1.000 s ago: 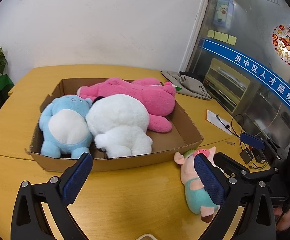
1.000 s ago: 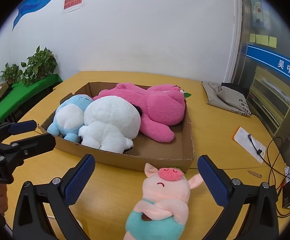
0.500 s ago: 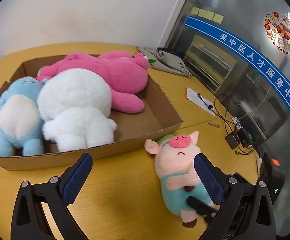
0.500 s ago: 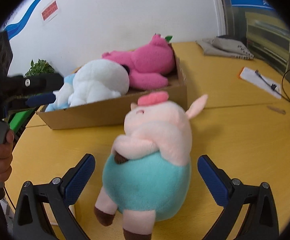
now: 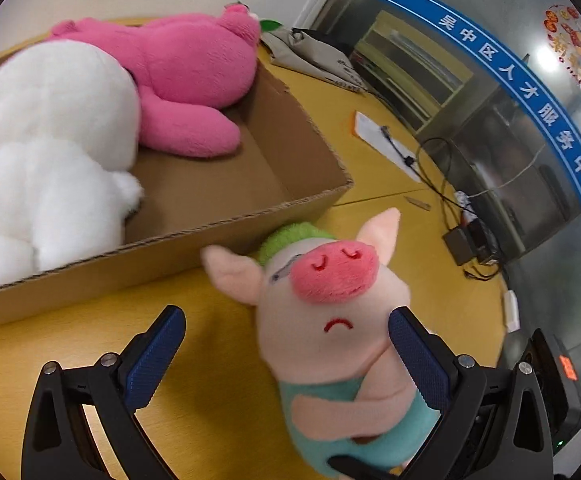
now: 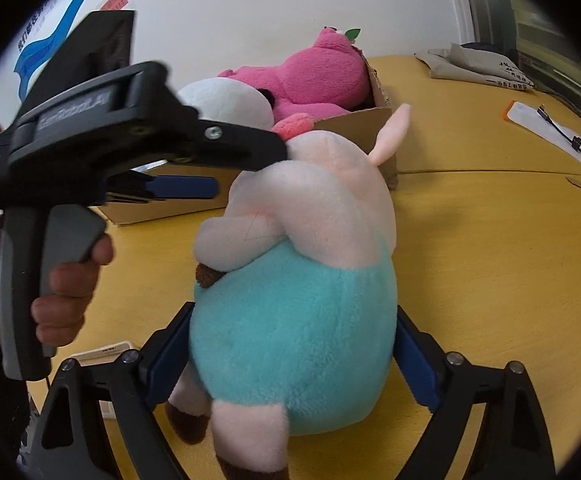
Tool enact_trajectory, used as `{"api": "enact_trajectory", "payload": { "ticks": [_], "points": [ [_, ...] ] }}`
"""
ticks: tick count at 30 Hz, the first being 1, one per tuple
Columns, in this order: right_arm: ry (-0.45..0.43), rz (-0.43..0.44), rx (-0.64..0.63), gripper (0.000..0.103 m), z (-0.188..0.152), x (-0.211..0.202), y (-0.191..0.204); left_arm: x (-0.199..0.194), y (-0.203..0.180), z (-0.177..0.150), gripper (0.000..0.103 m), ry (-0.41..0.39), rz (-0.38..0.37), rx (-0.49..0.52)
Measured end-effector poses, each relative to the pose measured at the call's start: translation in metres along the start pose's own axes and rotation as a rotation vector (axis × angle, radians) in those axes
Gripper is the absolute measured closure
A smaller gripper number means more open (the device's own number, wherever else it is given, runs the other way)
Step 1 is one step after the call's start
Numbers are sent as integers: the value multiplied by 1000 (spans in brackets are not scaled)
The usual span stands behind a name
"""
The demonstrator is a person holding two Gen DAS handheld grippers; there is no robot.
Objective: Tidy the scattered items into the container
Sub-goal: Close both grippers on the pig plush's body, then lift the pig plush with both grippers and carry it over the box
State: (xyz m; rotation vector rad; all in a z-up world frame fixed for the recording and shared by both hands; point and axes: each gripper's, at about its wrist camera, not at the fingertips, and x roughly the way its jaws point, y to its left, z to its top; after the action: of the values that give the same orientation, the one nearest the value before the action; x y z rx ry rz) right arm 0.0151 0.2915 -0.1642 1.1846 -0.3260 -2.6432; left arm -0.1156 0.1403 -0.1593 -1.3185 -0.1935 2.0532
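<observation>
Squeezing pig plush [image 6: 290, 280] at the teal belly with right hand-held gripper [image 6: 290, 360], blue pads [image 6: 166, 352] pressed into both flanks. Plush upright on yellow counter [image 6: 490, 260], just beside the near wall of cardboard box [image 5: 282, 168], box at 11 o'clock from plush in right wrist view. Left hand-held gripper [image 5: 286, 356] spread wide, one pad [image 5: 414, 360] touching the pig's cheek, other clear. Pink plush [image 5: 182, 68] and white plush [image 5: 46, 140] lying inside box.
</observation>
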Motion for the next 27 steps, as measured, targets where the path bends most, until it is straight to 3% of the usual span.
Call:
{"api": "enact_trajectory", "payload": {
  "ticks": [3,6,11,16,21,27],
  "points": [
    [-1,15,-6,15,-2,-1,-3,9,-4,2,3,19,-47,-12],
    [6,33,12,18,-3,-2,-7,17,-9,4,21,50,-122,-25],
    [-8,40,-30,27,-2,-8,-2,4,-15,4,31,43,-115,4],
    [-55,72,-54,31,6,-22,10,-28,-25,9,32,-11,-86,48],
    [-152,95,-104,31,43,-44,27,-75,-41,39,32,-116,-66,110],
    [-245,120,-187,31,118,-42,36,-112,-43,109,32,-216,-12,205]
  ]
}}
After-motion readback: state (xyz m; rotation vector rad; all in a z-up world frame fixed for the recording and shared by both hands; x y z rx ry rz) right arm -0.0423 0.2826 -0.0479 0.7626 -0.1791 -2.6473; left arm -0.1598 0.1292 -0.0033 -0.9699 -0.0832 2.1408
